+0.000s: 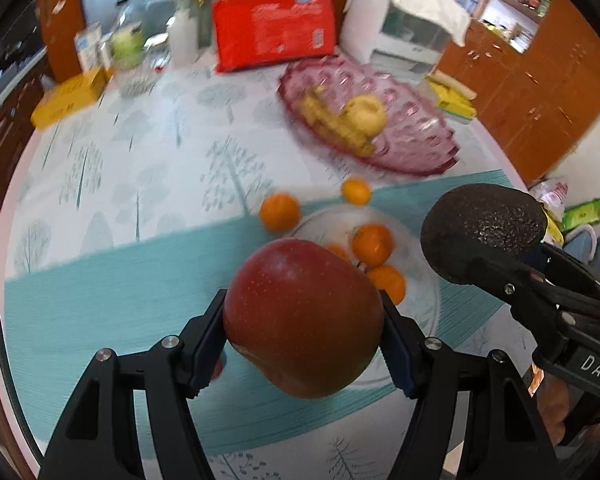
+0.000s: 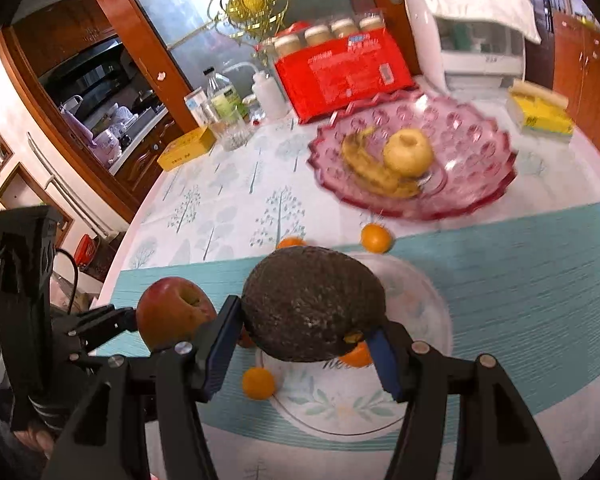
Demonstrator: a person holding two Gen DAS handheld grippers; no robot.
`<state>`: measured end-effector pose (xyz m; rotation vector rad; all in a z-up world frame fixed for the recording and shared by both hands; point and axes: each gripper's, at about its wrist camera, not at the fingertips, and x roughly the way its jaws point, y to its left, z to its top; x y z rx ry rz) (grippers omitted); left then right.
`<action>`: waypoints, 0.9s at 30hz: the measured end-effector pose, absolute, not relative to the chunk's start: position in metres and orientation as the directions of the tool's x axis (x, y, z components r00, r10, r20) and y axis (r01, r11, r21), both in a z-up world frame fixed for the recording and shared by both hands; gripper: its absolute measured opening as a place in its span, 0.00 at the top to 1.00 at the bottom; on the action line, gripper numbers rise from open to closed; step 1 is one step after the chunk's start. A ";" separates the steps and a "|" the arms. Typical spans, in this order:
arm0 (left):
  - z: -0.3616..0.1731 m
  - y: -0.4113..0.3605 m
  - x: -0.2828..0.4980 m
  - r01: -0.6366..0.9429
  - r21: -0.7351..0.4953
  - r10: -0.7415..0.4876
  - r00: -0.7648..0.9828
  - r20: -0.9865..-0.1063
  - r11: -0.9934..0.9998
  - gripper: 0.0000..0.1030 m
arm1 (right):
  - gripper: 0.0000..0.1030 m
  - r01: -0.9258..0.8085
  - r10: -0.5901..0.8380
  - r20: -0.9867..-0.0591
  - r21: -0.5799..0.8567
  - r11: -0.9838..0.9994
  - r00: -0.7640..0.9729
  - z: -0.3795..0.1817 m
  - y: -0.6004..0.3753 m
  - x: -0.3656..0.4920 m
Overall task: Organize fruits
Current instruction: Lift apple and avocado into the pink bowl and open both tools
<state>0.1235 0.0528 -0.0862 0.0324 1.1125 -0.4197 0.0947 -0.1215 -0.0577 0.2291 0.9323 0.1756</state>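
Left gripper (image 1: 302,336) clamps red apple (image 1: 304,320) across its middle, above teal mat; firm, smooth, likely slippery. Right gripper (image 2: 306,334) pinches avocado (image 2: 314,304): rough skin, probably soft, squeeze gently at widest part. Pink bowl (image 2: 484,184) at 1 o'clock.

Red apple (image 1: 302,322) pinched aloft above teal mat; dark pebbled avocado (image 2: 314,302) likewise raised over white plate (image 2: 424,300) of mandarins (image 1: 373,245). Yellow apple (image 2: 408,152) and bananas (image 2: 374,170) lay in pink glass bowl (image 2: 472,148).
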 end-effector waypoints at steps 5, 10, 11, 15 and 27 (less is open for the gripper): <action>-0.045 0.032 0.144 0.410 -0.150 -0.334 0.426 -0.841 0.900 0.34 | 0.41 -0.047 0.161 -0.759 0.170 0.984 0.631 -0.020 -0.149 0.104; -0.007 0.010 0.177 0.429 -0.114 -0.333 0.478 -0.813 0.896 0.34 | 0.41 -0.018 0.057 -0.740 0.060 0.998 0.670 0.013 -0.182 0.122; -0.002 0.006 0.183 0.427 -0.106 -0.327 0.488 -0.809 0.898 0.34 | 0.41 -0.010 0.034 -0.735 0.037 0.999 0.677 0.018 -0.189 0.127; 0.012 -0.010 0.212 0.413 -0.075 -0.300 0.513 -0.804 0.908 0.34 | 0.41 0.019 -0.023 -0.729 -0.014 1.000 0.684 0.031 -0.219 0.152; -0.033 -0.076 0.325 0.334 -0.070 -0.235 0.486 -0.842 0.940 0.34 | 0.41 0.006 -0.001 -0.808 0.003 1.000 0.589 -0.033 -0.260 0.237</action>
